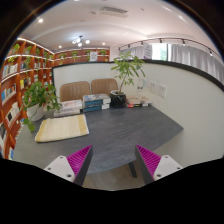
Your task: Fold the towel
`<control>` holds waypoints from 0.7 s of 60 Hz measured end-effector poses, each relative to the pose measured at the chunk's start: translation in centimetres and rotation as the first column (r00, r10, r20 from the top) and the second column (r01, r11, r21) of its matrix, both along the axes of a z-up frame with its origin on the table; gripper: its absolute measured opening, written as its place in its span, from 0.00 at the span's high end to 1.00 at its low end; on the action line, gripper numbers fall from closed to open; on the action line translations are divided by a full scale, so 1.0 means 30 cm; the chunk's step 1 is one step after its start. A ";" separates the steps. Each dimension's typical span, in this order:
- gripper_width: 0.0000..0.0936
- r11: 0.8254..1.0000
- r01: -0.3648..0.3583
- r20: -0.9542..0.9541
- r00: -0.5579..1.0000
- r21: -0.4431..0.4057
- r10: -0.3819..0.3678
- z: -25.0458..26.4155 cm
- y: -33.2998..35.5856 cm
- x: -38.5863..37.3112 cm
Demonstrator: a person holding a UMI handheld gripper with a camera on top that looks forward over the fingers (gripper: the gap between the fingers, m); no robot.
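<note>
A pale yellow towel lies flat on the grey table, on its left part, well beyond my fingers. My gripper is held off the table's near edge, above the floor. Its two fingers with magenta pads are spread wide apart with nothing between them.
A potted plant stands at the table's far end beside boxes and a blue-grey container. Another plant stands left of the table by red shelves. Two chairs stand behind. A white wall runs along the right.
</note>
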State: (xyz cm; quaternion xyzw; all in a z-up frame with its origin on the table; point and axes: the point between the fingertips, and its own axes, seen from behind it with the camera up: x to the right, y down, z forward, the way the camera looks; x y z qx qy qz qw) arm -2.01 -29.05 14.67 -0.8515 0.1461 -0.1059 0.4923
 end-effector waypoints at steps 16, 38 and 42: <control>0.09 0.972 -0.219 -0.048 0.975 -0.089 0.216 -0.105 0.211 -0.388; 0.14 0.920 -0.372 -0.064 0.928 -0.124 0.367 -0.356 0.930 -1.080; 0.20 0.923 -0.362 -0.048 0.932 -0.131 0.359 -0.421 1.039 -1.211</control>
